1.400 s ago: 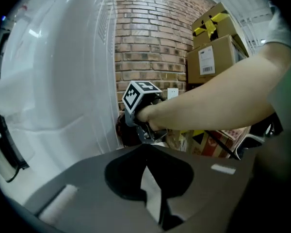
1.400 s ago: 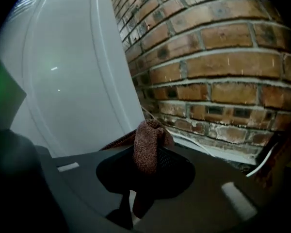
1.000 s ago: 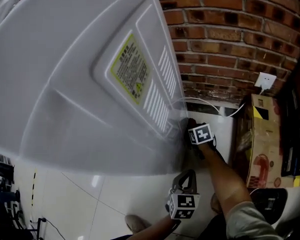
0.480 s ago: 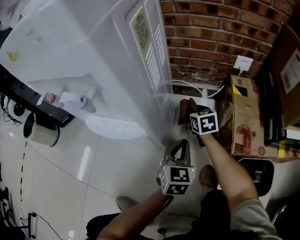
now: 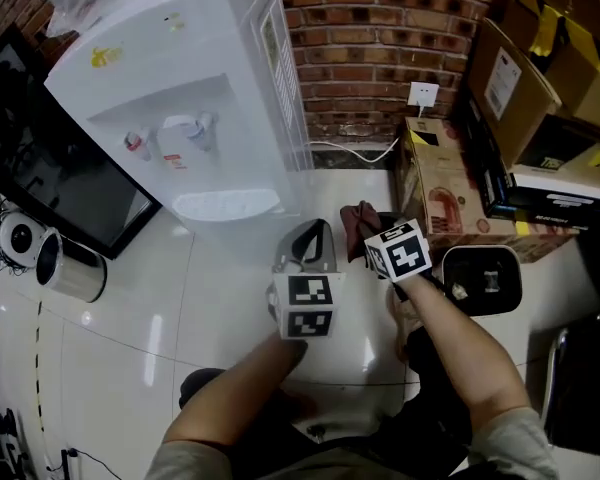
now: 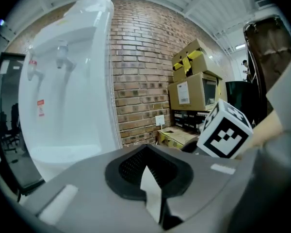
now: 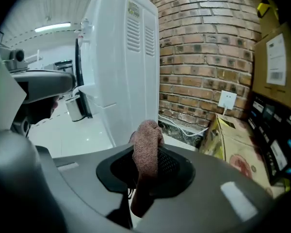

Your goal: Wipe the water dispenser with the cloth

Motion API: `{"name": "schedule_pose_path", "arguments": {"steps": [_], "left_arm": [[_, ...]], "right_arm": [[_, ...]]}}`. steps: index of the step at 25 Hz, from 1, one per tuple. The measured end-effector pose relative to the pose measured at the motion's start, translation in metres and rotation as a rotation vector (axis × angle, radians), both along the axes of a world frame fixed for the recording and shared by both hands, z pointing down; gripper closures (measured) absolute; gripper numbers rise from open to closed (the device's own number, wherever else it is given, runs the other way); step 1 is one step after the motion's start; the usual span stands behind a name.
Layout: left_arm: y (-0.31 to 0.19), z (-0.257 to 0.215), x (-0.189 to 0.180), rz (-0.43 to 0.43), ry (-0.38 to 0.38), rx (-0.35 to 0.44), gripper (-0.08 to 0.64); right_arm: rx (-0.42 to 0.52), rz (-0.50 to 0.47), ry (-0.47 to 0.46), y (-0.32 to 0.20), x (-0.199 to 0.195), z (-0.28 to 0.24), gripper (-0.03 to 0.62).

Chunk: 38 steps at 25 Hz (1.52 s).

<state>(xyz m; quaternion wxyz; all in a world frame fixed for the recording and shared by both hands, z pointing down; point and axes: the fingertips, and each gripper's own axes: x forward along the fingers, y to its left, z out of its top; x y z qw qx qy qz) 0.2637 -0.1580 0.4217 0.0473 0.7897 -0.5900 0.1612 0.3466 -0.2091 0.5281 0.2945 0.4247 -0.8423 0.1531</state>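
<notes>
Pinching the brown cloth (image 5: 358, 220) in a tall bunched fold, the right tool (image 5: 372, 236) hangs above the floor, well apart from the water dispenser (image 5: 170, 88). The dispenser stands against the brick wall (image 5: 380, 28), up and to the left in the head view, and nothing is wiping it at this moment. The left tool (image 5: 310, 236) sits just beside the right one, its jaws pressed together on nothing. To wipe well, I judge the cloth's free end should meet the white casing flat rather than edge-on, with enough of it proud of the jaws that the pads never scrape the panel. The vented side panel (image 5: 280, 68) is the nearest face. The recess with the taps (image 5: 198, 128) and the drip tray (image 5: 225, 205) calls for a gentler, narrower approach. The grip looks narrow, so firm rubbing could drag the cloth loose. Glossy white floor tiles (image 5: 120, 318) show bright glints. A white cable (image 5: 355, 153) runs from a wall socket (image 5: 422, 95) toward the dispenser's back, cardboard boxes (image 5: 445, 183) crowd the right, and a dark screen (image 5: 70, 183) and a metal canister (image 5: 72, 268) stand to the left.
</notes>
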Motion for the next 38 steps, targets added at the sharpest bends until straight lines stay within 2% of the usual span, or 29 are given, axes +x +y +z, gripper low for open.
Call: {"name": "schedule_pose_path", "arguments": {"steps": [3, 5, 10, 13, 16, 21, 25, 28, 30, 34, 38], "left_arm": [[0.003, 0.01, -0.005, -0.015, -0.006, 0.014, 0.56], [0.007, 0.039, -0.008, -0.016, -0.011, -0.034, 0.56], [0.02, 0.12, -0.01, 0.025, -0.03, -0.188, 0.56], [0.022, 0.17, -0.012, 0.027, -0.038, -0.264, 0.56], [0.022, 0.21, -0.009, 0.033, -0.04, -0.319, 0.56], [0.034, 0.253, -0.01, 0.027, -0.039, -0.403, 0.56], [0.04, 0.267, -0.01, 0.013, -0.046, -0.442, 0.56], [0.039, 0.262, -0.012, -0.01, -0.033, -0.444, 0.56], [0.034, 0.25, -0.011, -0.021, -0.019, -0.42, 0.56], [0.025, 0.201, -0.005, -0.016, 0.017, -0.333, 0.56], [0.021, 0.129, -0.003, 0.013, 0.029, -0.226, 0.56]], "right_arm": [[-0.017, 0.036, 0.019, 0.021, 0.002, 0.012, 0.512], [-0.043, 0.048, 0.049, 0.03, -0.001, 0.037, 0.512], [-0.184, 0.122, 0.096, 0.037, 0.013, 0.13, 0.512], [-0.264, 0.184, 0.087, 0.041, 0.022, 0.182, 0.511], [-0.316, 0.201, 0.081, 0.045, 0.023, 0.219, 0.511], [-0.425, 0.201, 0.081, 0.05, 0.016, 0.275, 0.497], [-0.478, 0.217, 0.047, 0.045, 0.023, 0.305, 0.435], [-0.512, 0.219, 0.035, 0.047, 0.033, 0.309, 0.365], [-0.496, 0.206, 0.041, 0.047, 0.037, 0.296, 0.356], [-0.386, 0.191, 0.033, 0.034, 0.045, 0.234, 0.361], [-0.22, 0.207, -0.022, 0.007, 0.049, 0.137, 0.415]]}}
